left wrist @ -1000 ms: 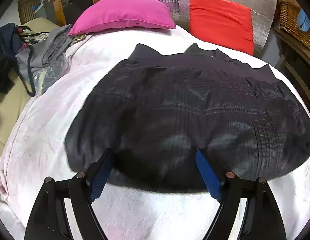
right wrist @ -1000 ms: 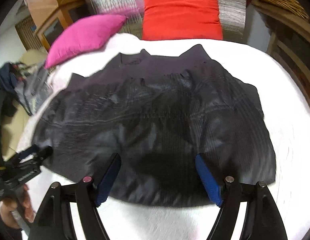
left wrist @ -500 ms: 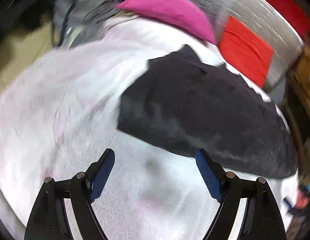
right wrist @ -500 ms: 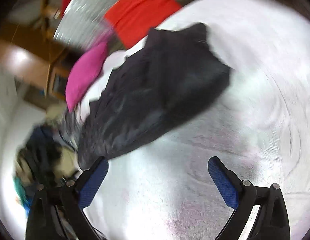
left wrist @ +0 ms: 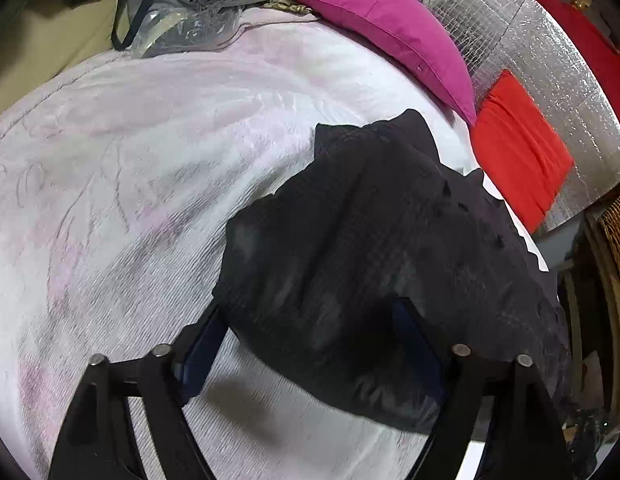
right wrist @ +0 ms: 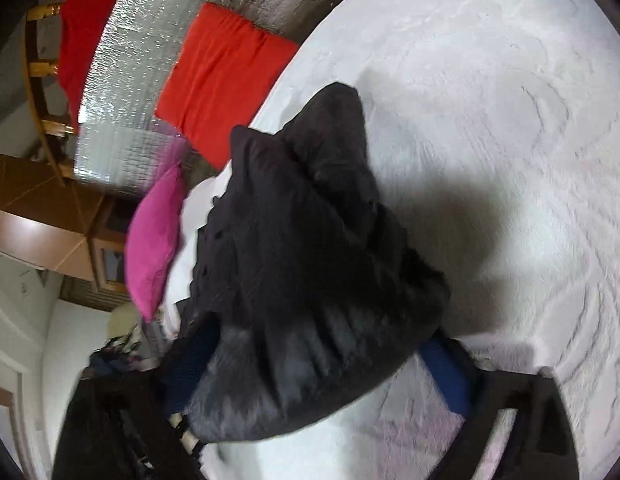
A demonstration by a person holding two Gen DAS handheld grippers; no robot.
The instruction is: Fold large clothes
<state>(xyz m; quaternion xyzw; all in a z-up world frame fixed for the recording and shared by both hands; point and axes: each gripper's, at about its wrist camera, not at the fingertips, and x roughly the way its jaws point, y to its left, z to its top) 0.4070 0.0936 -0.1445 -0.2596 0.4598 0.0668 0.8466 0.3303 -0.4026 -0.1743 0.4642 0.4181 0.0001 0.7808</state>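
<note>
Both the left gripper point(left wrist: 305, 340) and right gripper point(right wrist: 322, 368) stand wide apart around the black garment's point(left wrist: 374, 264) near edge, gripping nothing. It lies on the white bed point(left wrist: 129, 168). Beyond: pink pillow point(left wrist: 382, 28), red cushion point(left wrist: 518, 152), silver foil panel point(left wrist: 550, 64).

Left wrist view: dark garment point(left wrist: 374, 264) drapes over the left gripper point(left wrist: 305, 344), hiding the upper ends of both fingers. Garment's right edge runs into shadow, outline lost.

Right wrist view: garment point(right wrist: 310, 280) covers the gap of the right gripper point(right wrist: 322, 368); fabric near the fingers motion-blurred. Contact with the pads not discernible in either view.
</note>
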